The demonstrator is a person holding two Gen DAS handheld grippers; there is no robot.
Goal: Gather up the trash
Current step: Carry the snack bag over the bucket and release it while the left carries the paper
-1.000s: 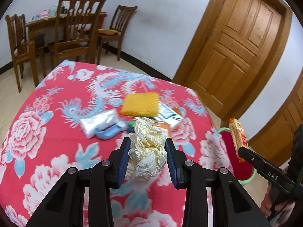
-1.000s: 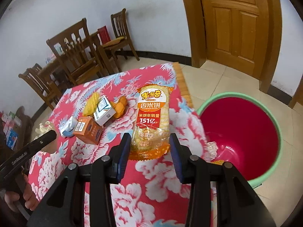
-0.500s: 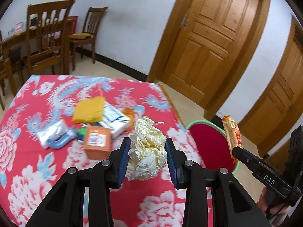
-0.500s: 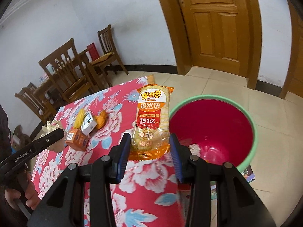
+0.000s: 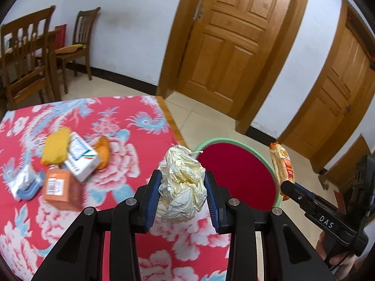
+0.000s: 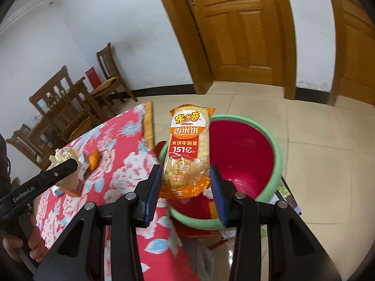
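Note:
My left gripper [image 5: 182, 187] is shut on a crumpled cream paper ball [image 5: 181, 183], held above the table's right edge near the bin. My right gripper [image 6: 186, 180] is shut on an orange rice-cracker packet [image 6: 187, 149], which hangs in front of the bin's left rim. The bin [image 6: 241, 152] is red inside with a green rim [image 5: 234, 140] and stands on the floor just right of the table. In the left wrist view the packet [image 5: 281, 164] and the right gripper's arm show at the right. The paper ball [image 6: 62, 155] shows at the left of the right wrist view.
The table with the red flowered cloth [image 5: 105, 121] carries an orange carton [image 5: 59, 185], a white box [image 5: 80, 159], a yellow sponge [image 5: 55, 146], a small orange item [image 5: 103, 146] and a white-blue pack [image 5: 23, 182]. Wooden chairs [image 5: 23, 58] stand behind; doors [image 5: 229, 46] lie beyond the bin.
Both grippers have swung right across the table toward the bin, each keeping its hold. The bin has grown larger and more central in both views.

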